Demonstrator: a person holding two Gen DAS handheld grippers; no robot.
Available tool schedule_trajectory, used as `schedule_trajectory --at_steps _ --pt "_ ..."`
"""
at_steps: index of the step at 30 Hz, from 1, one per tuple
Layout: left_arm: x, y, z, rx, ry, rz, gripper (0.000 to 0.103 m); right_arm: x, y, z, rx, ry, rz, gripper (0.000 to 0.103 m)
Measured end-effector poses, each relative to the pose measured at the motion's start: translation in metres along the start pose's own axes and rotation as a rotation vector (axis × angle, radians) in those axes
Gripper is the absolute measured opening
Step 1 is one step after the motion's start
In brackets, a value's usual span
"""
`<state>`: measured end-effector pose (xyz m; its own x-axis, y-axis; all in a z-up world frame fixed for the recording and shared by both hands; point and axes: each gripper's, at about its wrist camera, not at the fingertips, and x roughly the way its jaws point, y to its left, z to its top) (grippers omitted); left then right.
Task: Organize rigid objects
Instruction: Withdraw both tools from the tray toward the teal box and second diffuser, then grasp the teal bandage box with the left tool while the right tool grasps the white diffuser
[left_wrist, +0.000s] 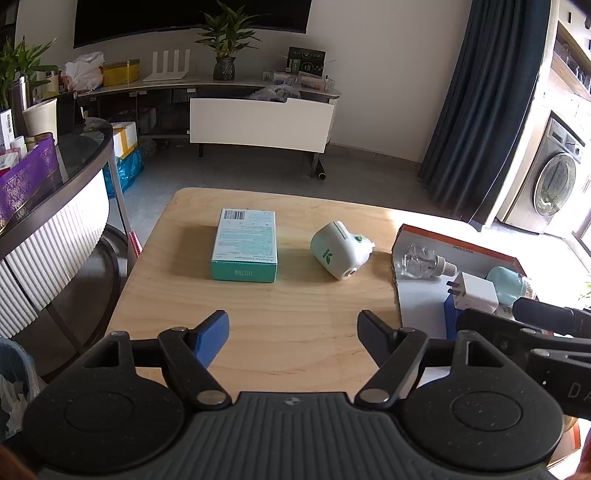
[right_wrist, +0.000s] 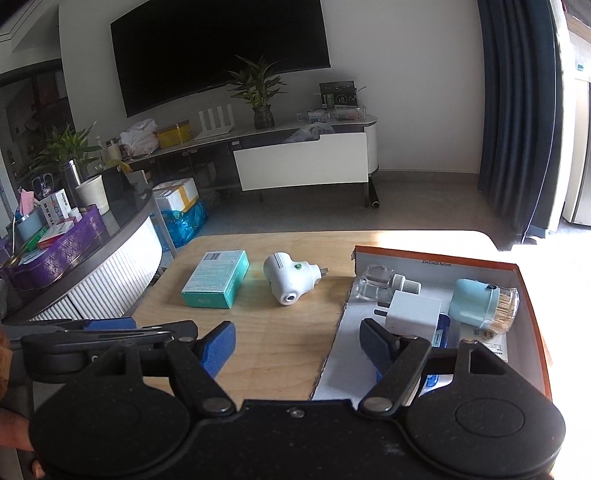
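Note:
A teal box (left_wrist: 245, 244) (right_wrist: 216, 278) lies flat on the wooden table (left_wrist: 280, 317) (right_wrist: 273, 332). Right of it a white plug-in device with a green button (left_wrist: 340, 249) (right_wrist: 290, 277) lies on its side. An orange-rimmed cardboard box (left_wrist: 458, 251) (right_wrist: 436, 258) at the right holds a clear bottle (left_wrist: 424, 261) (right_wrist: 384, 282), a white charger (left_wrist: 474, 291) (right_wrist: 413, 314), a light blue toothpick holder (right_wrist: 484, 308) and a blue item. My left gripper (left_wrist: 293, 332) is open and empty over the near table. My right gripper (right_wrist: 297, 341) is open and empty at the box's left edge.
A round glass-topped side table (left_wrist: 55, 184) (right_wrist: 92, 251) with a purple basket stands left. A bin (left_wrist: 14, 384) sits at the lower left. A TV stand (left_wrist: 258, 118) (right_wrist: 303, 162) with a plant stands behind, a washing machine (left_wrist: 554, 181) at right.

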<state>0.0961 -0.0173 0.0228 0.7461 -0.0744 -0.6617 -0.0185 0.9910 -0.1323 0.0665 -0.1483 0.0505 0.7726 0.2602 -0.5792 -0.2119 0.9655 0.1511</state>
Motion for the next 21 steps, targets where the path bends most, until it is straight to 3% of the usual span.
schedule_trajectory --at_steps 4,10,14,21 --pt "0.007 0.006 0.002 -0.009 0.005 0.008 0.079 0.012 0.006 0.002 -0.018 0.016 0.008 0.088" --pt "0.031 0.020 0.009 -0.016 0.004 0.054 0.089 0.033 0.009 0.006 -0.026 0.038 0.011 0.088" --pt "0.060 0.032 0.023 -0.026 0.000 0.075 0.098 0.051 0.009 0.011 -0.019 0.054 0.012 0.089" --pt "0.124 0.037 0.050 -0.011 0.032 0.085 0.103 0.085 0.004 0.020 0.001 0.086 0.008 0.089"
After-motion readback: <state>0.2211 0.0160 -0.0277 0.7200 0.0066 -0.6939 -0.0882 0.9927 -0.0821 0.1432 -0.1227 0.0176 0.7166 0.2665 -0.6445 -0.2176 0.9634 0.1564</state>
